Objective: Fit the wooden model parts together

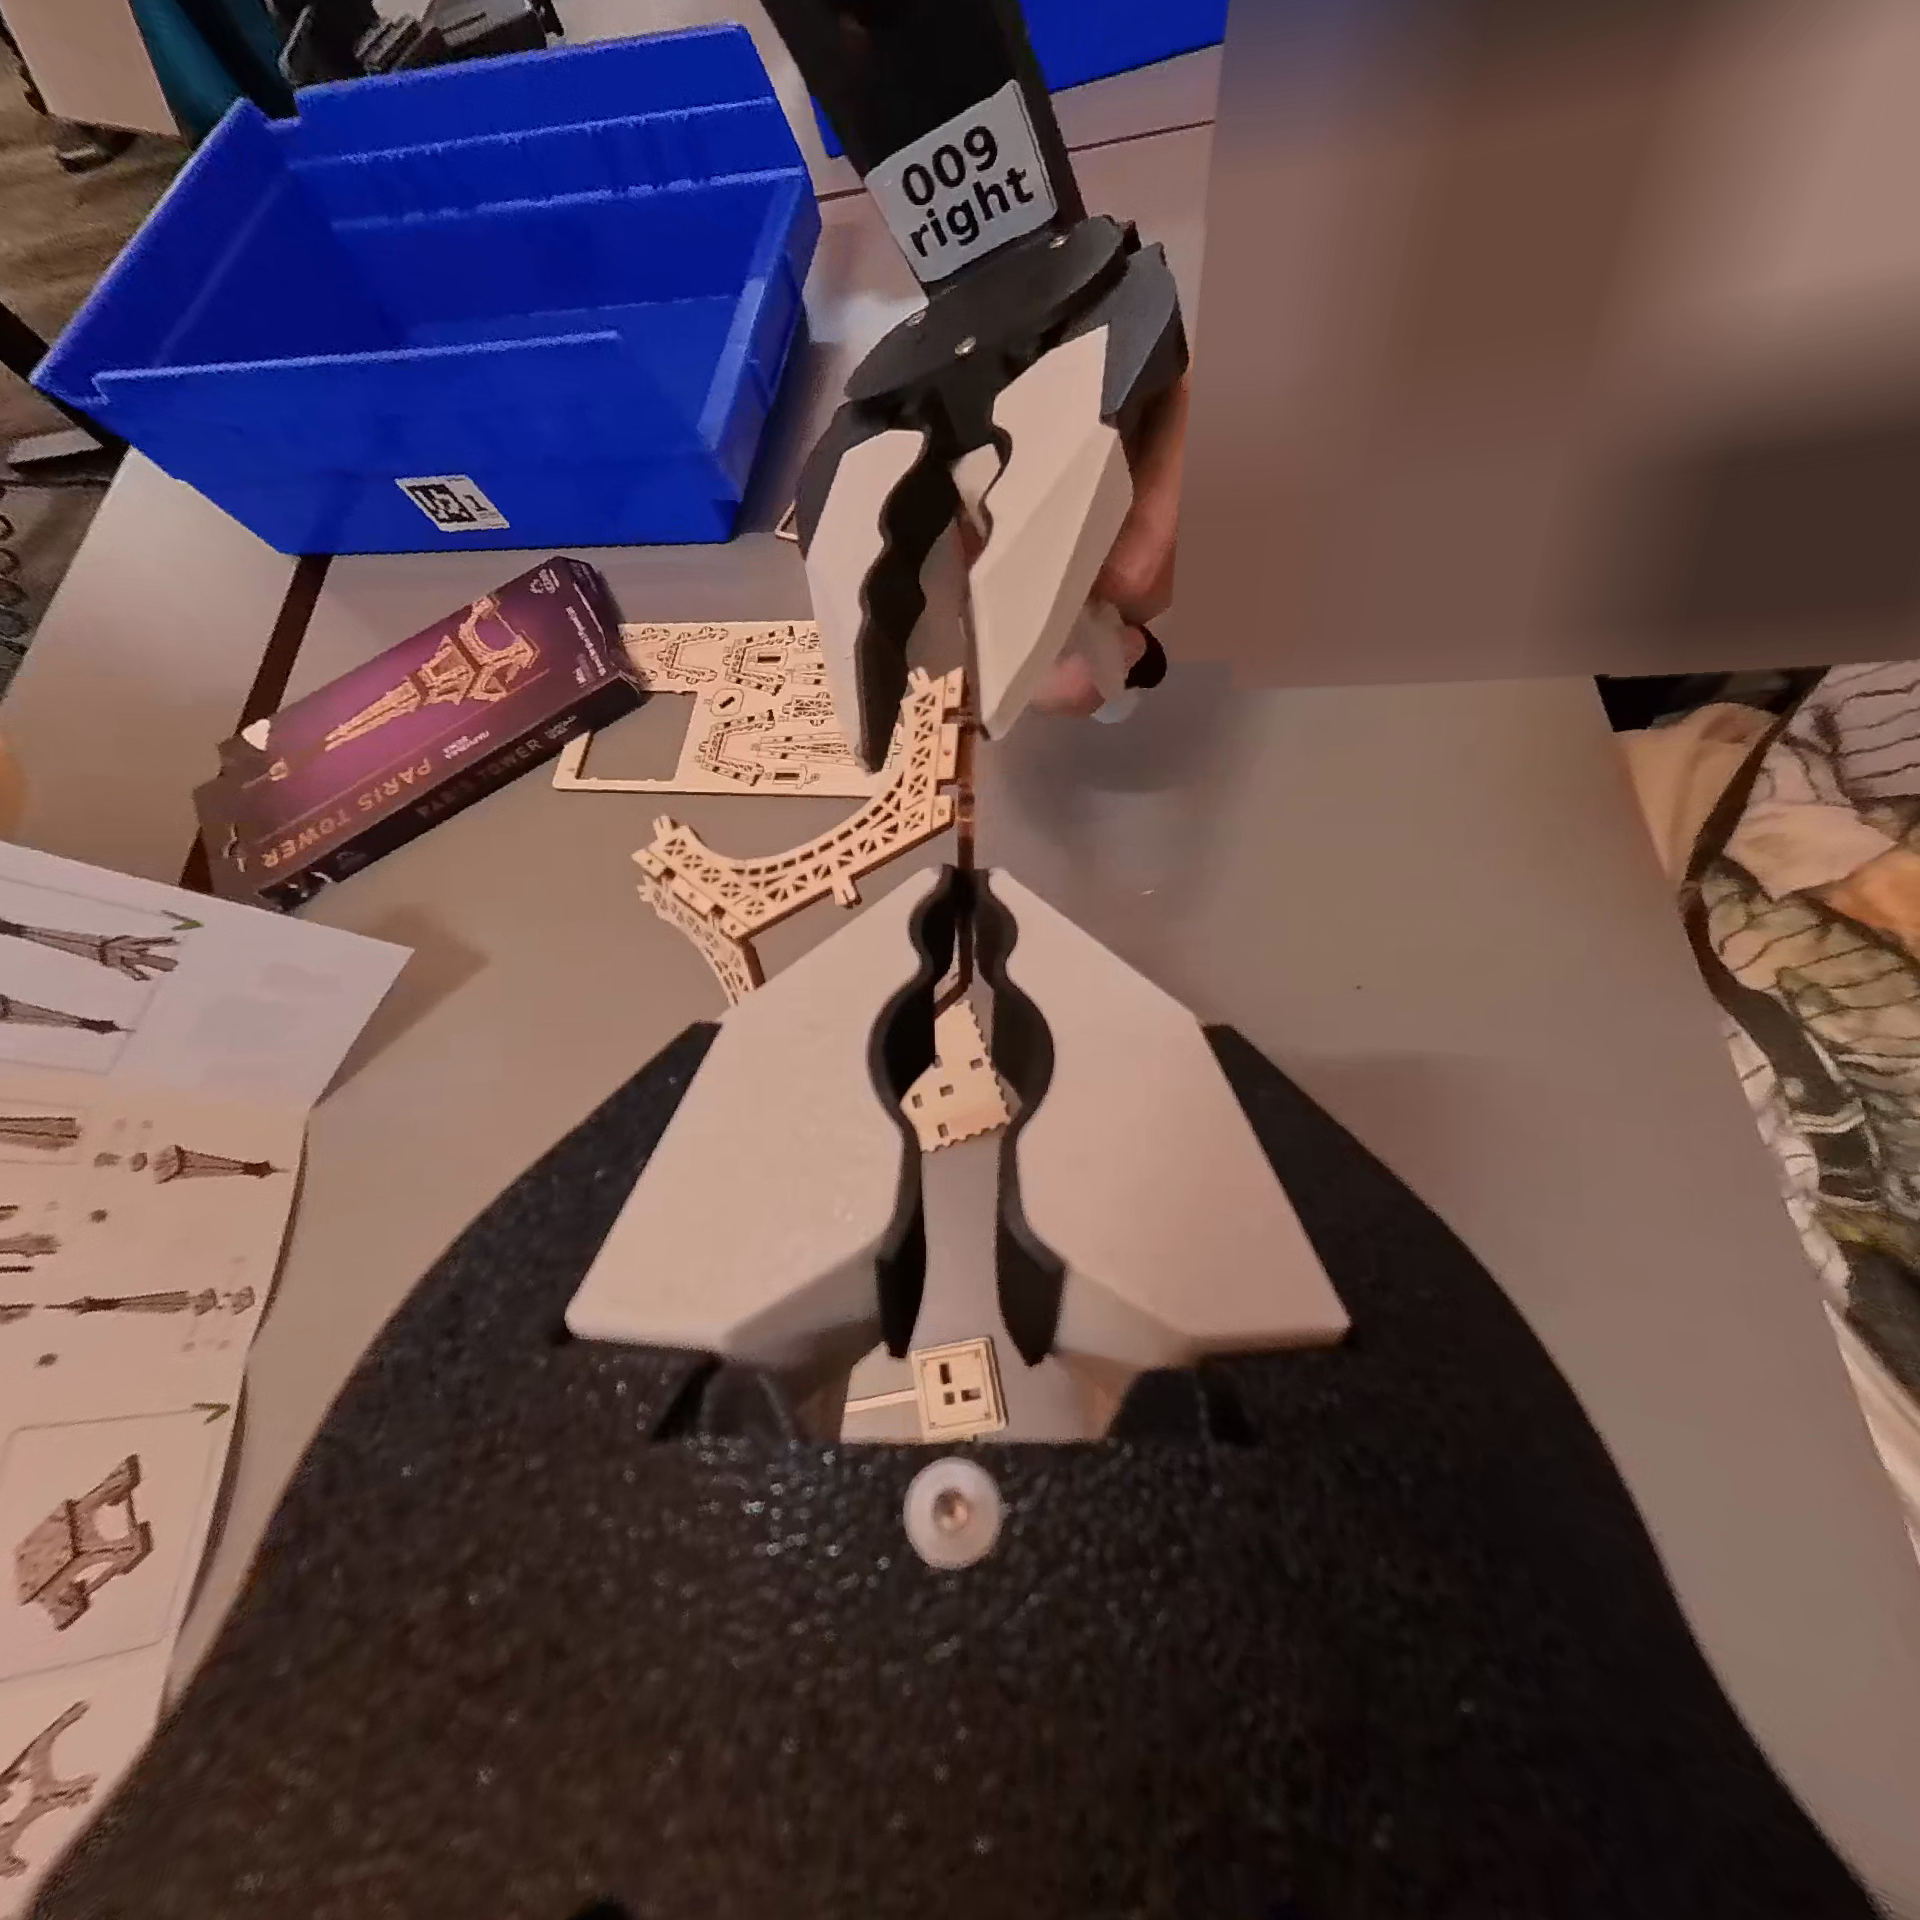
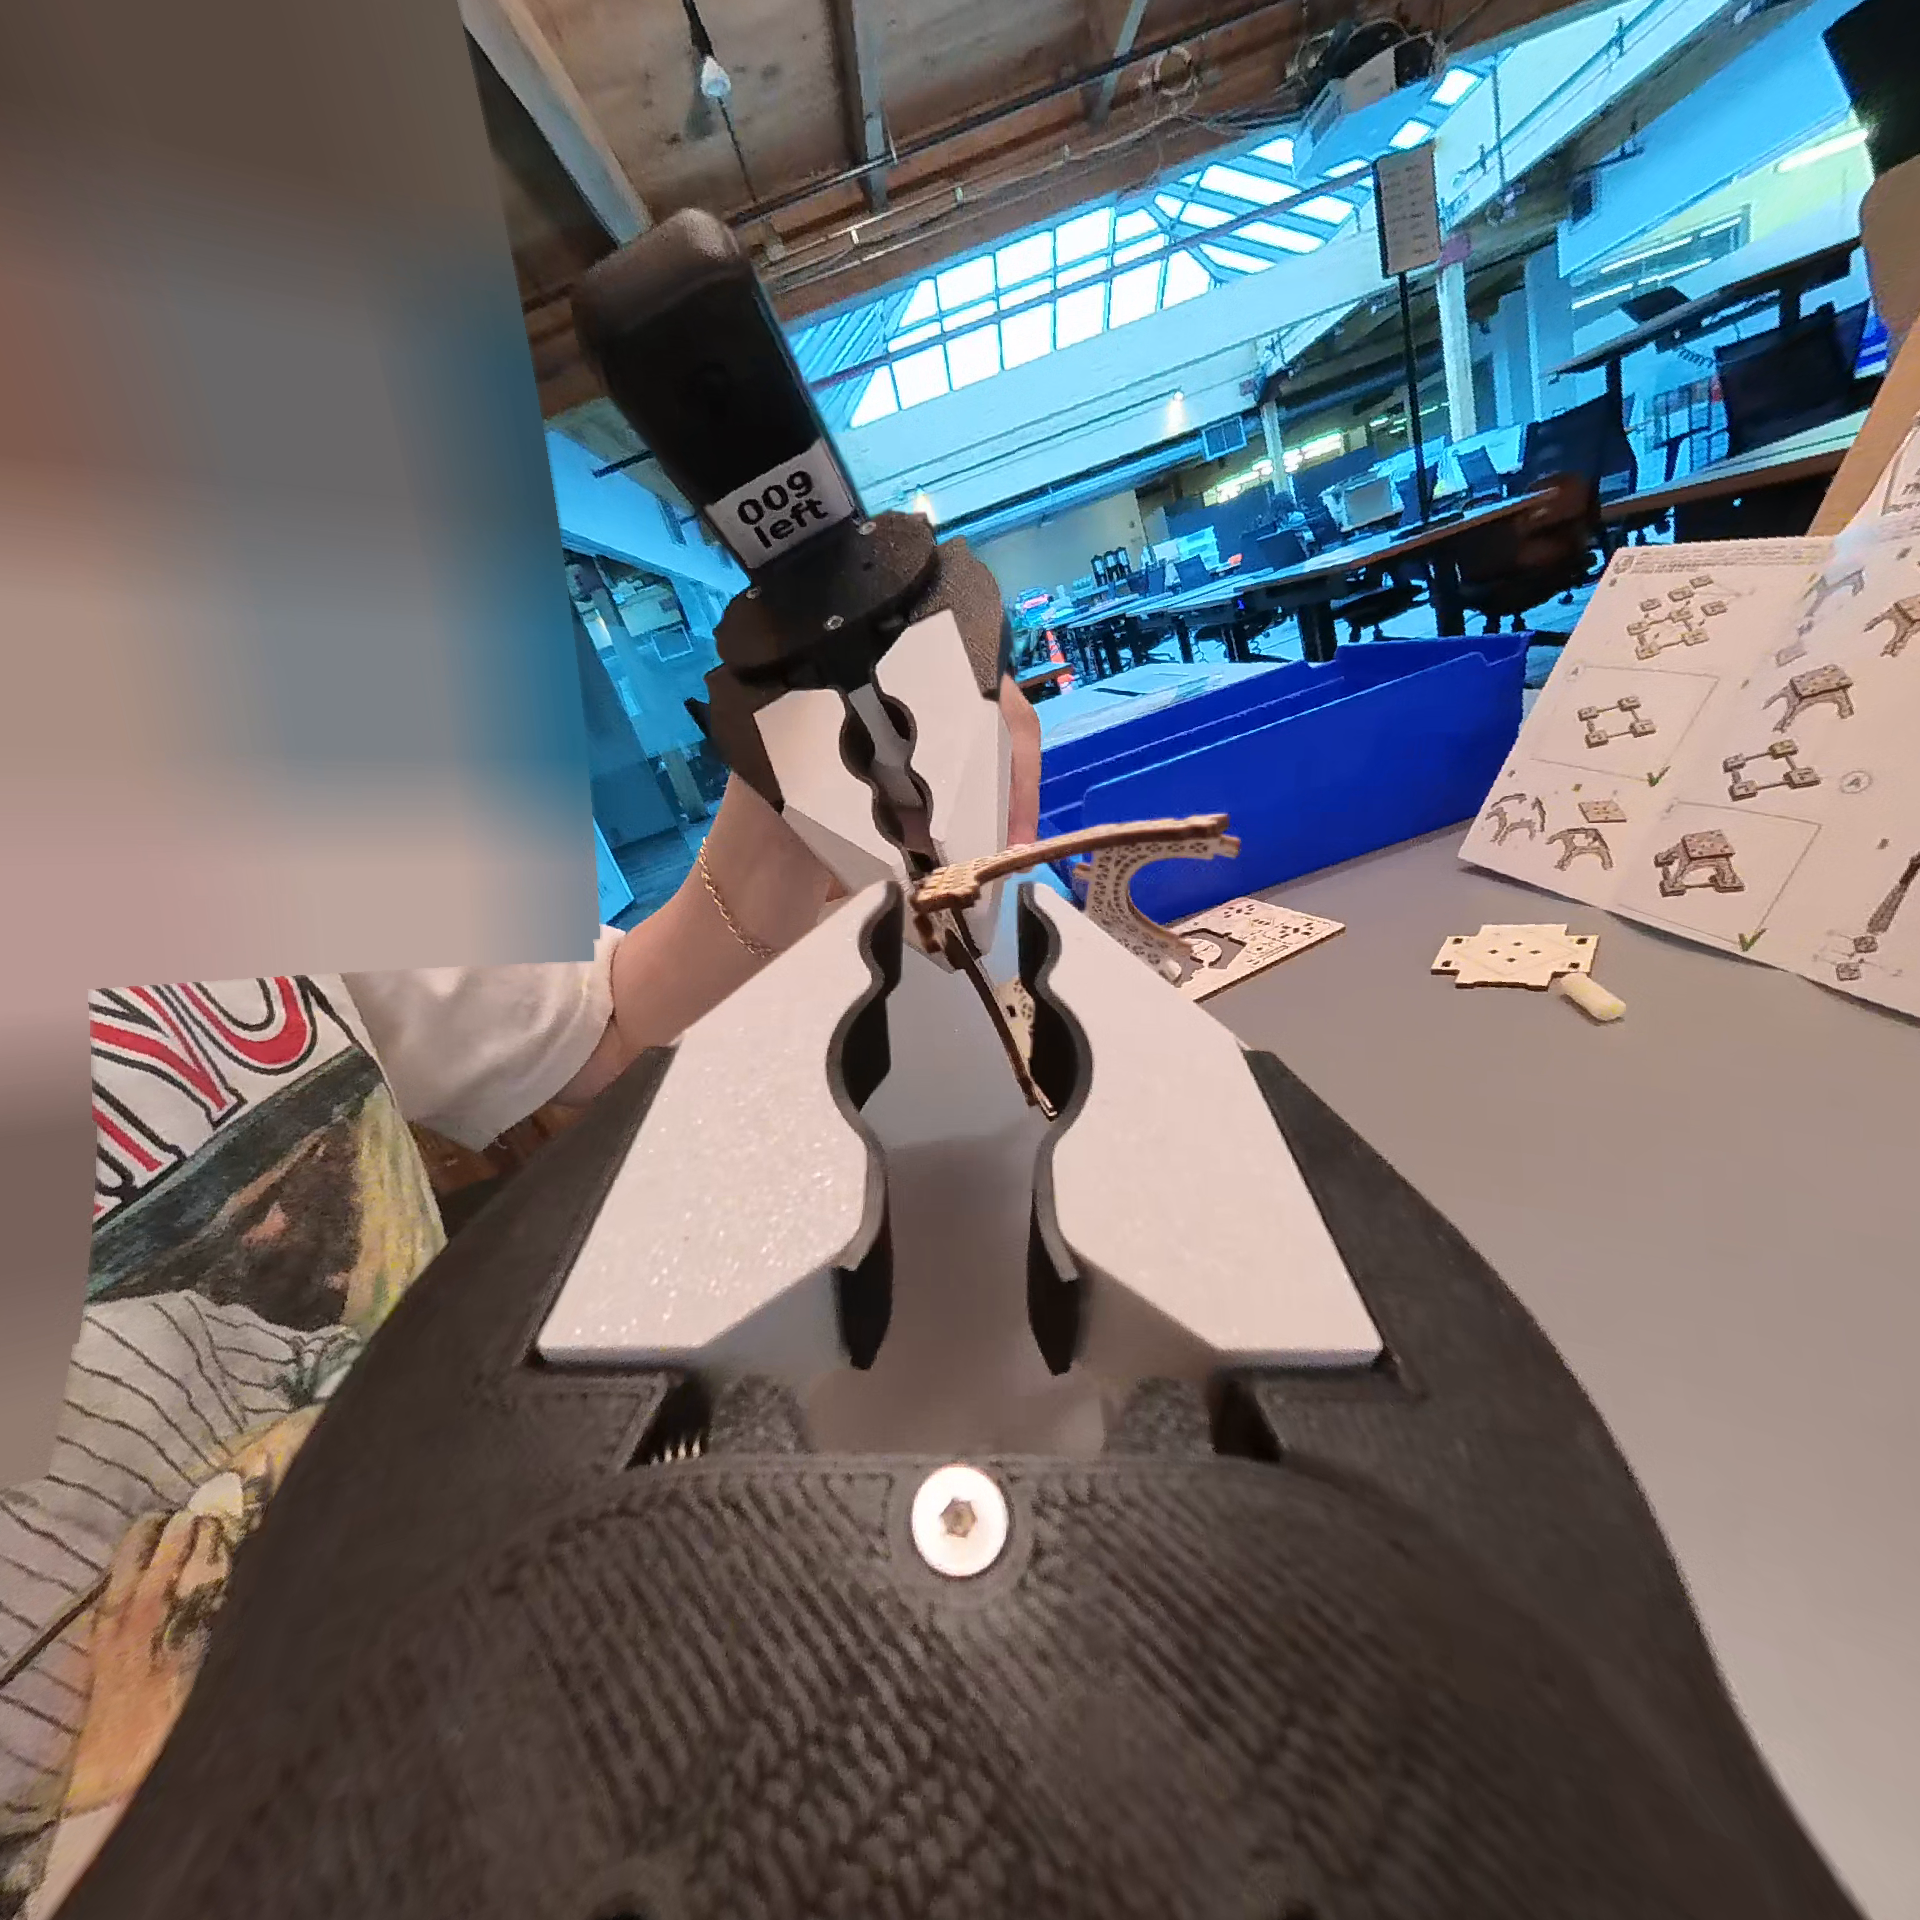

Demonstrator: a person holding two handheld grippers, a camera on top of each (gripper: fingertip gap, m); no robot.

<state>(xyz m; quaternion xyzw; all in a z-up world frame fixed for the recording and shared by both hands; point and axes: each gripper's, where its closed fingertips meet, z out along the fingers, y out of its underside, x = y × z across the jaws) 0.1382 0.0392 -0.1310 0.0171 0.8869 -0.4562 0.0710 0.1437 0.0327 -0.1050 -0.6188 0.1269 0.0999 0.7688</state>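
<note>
My left gripper (image 1: 966,883) is shut on a thin wooden part (image 1: 956,1091) seen edge-on, joined to a curved lattice leg piece (image 1: 831,862) that hangs above the grey table (image 1: 1299,935). My right gripper (image 1: 935,743) reaches in from above, facing the left one. In the right wrist view its fingers (image 2: 1070,1018) stand apart around the flat wooden part (image 2: 1003,1023), which leans near the right finger without being clamped. The left gripper (image 2: 935,894) holds the part's top there, with the curved leg (image 2: 1122,836) sticking out to the right.
A blue bin (image 1: 468,343) stands at the back. A purple box (image 1: 416,727), a cut wooden sheet (image 1: 717,707) and instruction sheets (image 1: 104,1143) lie left. A square wooden plate (image 2: 1512,954) with a white peg (image 2: 1590,1000) lies right. A person (image 1: 1818,987) stands close.
</note>
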